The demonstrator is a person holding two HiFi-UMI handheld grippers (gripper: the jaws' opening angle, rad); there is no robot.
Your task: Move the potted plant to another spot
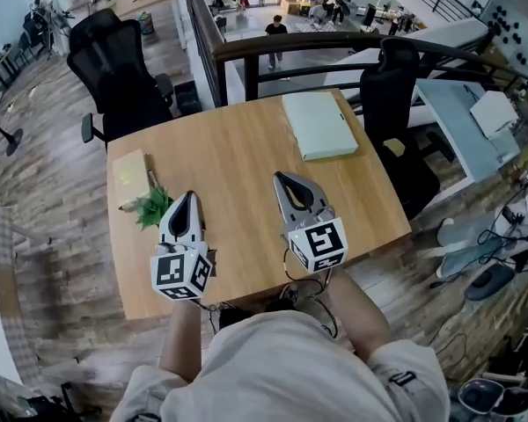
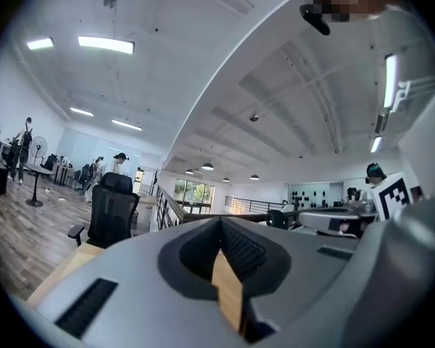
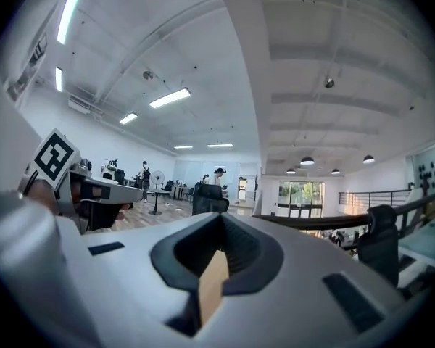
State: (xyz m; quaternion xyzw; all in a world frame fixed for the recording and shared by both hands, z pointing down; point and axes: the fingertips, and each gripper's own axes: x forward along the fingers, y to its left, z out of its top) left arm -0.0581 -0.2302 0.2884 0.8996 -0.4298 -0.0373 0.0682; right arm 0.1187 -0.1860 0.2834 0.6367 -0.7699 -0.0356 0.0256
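The table (image 1: pixel 246 165) carries a pale green folder (image 1: pixel 319 125) at its far side and a yellow pad (image 1: pixel 130 178) at the left. The left hand-held gripper (image 1: pixel 187 197) and right hand-held gripper (image 1: pixel 287 181) hover above it, both closed and empty. The plant (image 1: pixel 152 207) stands beside the left one (pot hidden under leaves). Coming down with the jaws closed would likely topple it.

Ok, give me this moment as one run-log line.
left gripper: shut, empty | right gripper: shut, empty | potted plant: on table, left side, not held
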